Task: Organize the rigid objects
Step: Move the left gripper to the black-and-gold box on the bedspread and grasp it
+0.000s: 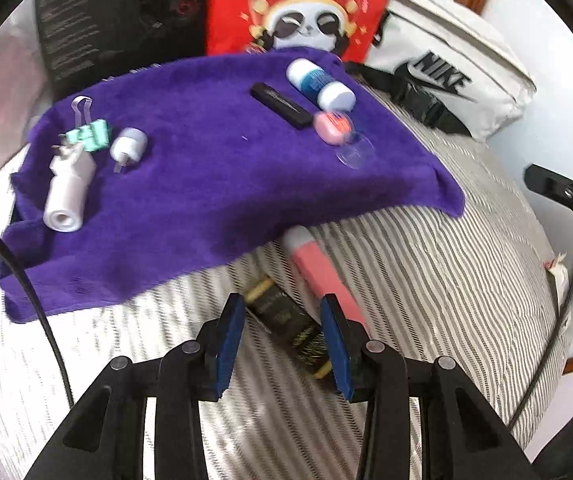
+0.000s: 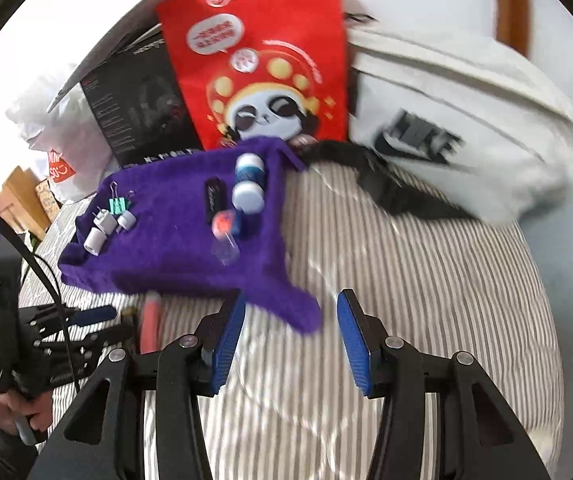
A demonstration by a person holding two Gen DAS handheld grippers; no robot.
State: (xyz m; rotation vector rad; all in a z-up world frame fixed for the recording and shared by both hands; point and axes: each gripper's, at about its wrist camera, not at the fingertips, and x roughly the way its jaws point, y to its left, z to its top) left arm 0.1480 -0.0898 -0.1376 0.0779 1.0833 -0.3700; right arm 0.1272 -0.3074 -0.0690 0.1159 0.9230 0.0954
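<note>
Left wrist view: the left tool (image 1: 282, 340) straddles a dark gold-trimmed tube (image 1: 286, 320) on the striped bed (image 1: 426, 280), just beside a pink tube (image 1: 318, 268); its pads look spread, not pressing. Centre them on the tube before squeezing (the pink one crowds the right pad).

Right wrist view: the right tool (image 2: 290, 336) stands spread and empty above the purple towel (image 2: 174, 256) corner.

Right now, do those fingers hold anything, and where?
Right fingers: nothing. A black-gold tube sits between the left fingers; whether they grip it cannot be told.
</note>
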